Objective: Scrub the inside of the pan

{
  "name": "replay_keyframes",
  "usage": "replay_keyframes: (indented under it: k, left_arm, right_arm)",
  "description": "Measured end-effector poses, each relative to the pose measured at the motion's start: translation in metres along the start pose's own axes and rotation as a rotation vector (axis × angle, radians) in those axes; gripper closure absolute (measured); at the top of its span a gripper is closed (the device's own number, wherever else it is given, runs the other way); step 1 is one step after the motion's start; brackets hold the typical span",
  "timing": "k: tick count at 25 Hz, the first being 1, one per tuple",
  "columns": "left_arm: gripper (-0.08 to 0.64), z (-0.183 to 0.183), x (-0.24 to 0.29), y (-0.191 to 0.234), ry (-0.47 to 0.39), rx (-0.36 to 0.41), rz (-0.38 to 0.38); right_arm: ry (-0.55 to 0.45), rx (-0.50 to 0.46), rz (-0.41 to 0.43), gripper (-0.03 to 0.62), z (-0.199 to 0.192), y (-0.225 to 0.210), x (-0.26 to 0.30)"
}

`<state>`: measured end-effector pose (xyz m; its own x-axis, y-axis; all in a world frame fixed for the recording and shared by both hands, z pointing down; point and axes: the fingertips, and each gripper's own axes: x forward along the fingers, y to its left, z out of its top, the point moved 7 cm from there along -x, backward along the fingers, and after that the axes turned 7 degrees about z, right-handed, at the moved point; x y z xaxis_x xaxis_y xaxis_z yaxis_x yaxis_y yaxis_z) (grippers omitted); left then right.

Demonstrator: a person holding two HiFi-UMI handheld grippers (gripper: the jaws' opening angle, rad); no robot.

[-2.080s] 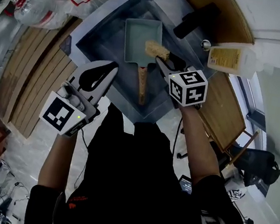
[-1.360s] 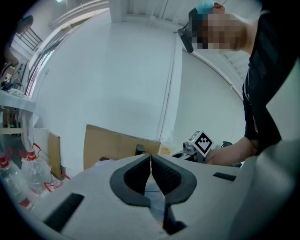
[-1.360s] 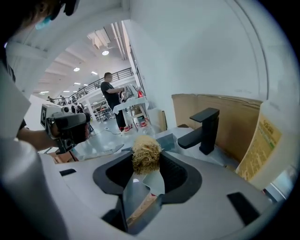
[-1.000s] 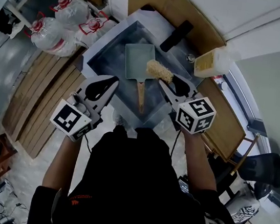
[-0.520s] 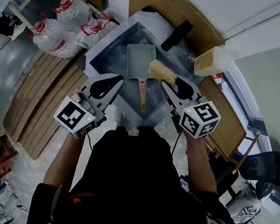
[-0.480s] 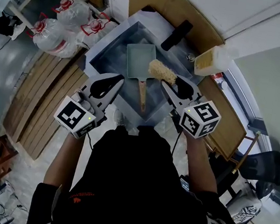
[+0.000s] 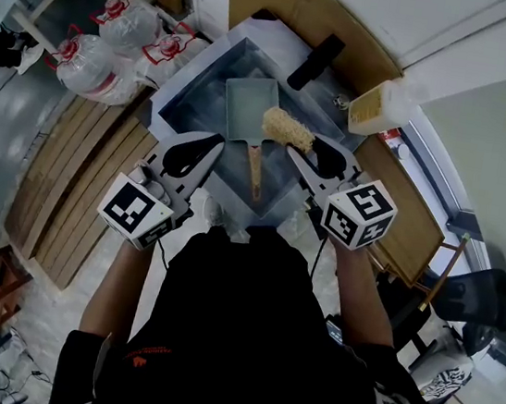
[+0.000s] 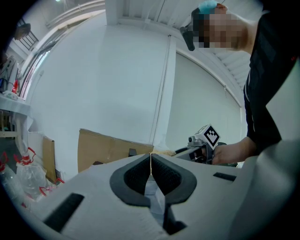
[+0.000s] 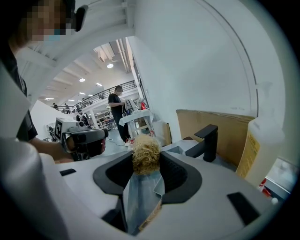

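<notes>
While right tongs [image 7: 294, 146] pinch scourer [image 7: 286, 128] near pan [image 7: 246, 107], left tongs [image 7: 208, 146] pressed together empty, unheld pan may slide under scrubbing

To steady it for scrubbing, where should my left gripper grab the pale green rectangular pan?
Probably its wooden handle, pointing toward you. Bring the left gripper in from the left, jaws across its narrow width; the tan scrubber in the right gripper crowds the right.

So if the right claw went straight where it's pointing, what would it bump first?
Probably the pan: the right claw, shut on the sponge, points toward its inside, so the sponge would touch first. Depth is hard to judge.
</notes>
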<state>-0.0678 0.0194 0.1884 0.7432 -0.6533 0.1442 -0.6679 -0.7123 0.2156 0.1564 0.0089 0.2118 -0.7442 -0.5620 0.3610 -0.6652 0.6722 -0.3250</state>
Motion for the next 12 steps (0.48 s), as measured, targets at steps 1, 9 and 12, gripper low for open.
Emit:
replay_keyframes:
  k: [1,9,12]
  left_arm:
    - [0.537,-0.0003,0.0004,0.0001,0.001,0.000,0.000]
    - [0.537,-0.0011,0.0024,0.0008,0.003,-0.005,-0.002]
    - [0.537,-0.0016,0.0038,0.0005,0.003,-0.007,-0.003]
  right_arm:
    - [0.001,0.000,0.000,0.419,-0.0002,-0.0004,0.0002]
    - [0.009,0.000,0.004,0.419,0.0002,-0.0010,0.0019]
    - [0.011,-0.002,0.004,0.419,0.0002,-0.0017,0.0019]
